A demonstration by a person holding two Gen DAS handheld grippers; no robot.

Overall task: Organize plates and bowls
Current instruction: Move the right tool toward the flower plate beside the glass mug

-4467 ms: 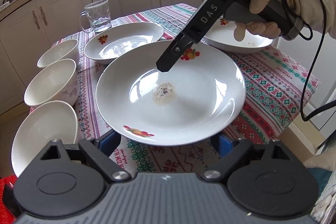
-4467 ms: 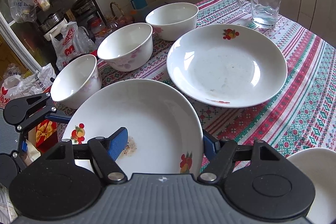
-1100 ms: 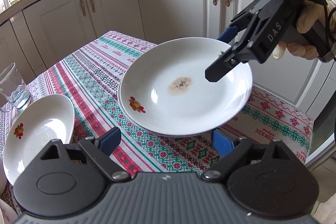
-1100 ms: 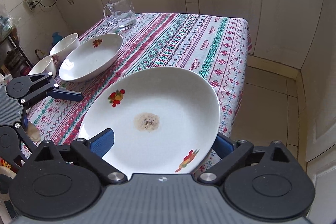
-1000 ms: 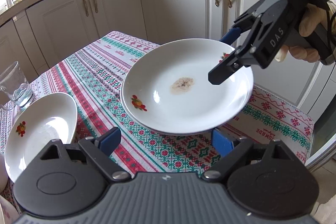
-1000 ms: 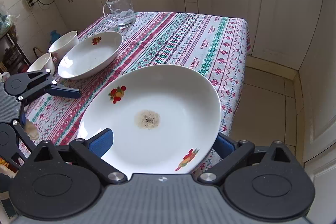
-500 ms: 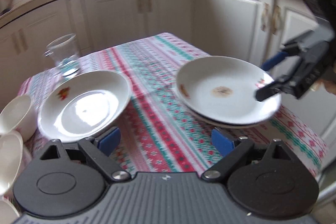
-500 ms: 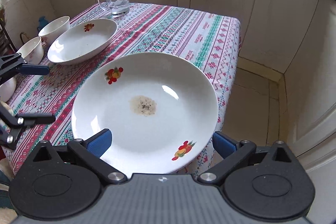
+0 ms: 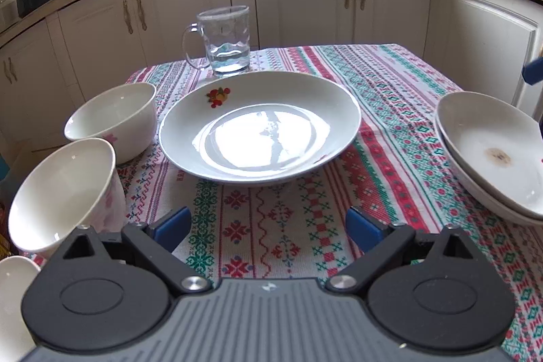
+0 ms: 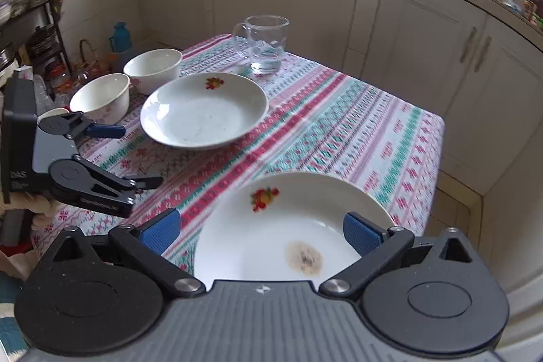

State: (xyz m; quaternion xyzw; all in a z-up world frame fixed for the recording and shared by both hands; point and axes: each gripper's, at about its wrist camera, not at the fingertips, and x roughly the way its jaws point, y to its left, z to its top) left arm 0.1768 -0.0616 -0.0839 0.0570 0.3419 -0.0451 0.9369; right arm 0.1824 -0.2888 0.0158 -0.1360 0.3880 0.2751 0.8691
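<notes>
Kitchen cabinets (image 9: pixel 305 2), patterned tablecloth (image 9: pixel 278 226), white plates (image 9: pixel 259 126)

The stained plate (image 10: pixel 292 226), carried between both grippers a few seconds ago, now sits stacked on another plate (image 9: pixel 488 202) at the bench's (image 10: pixel 339 124) near corner. The left gripper (image 9: pixel 268 228) has let go of it and swung away to face the lone plate (image 9: pixel 259 124) and the bowls (image 9: pixel 112 121); its jaws are opening with nothing between them. The right gripper (image 10: pixel 261 231) has drawn back, and its fingers (image 10: pixel 361 233) no longer straddle the plate's rim.
</notes>
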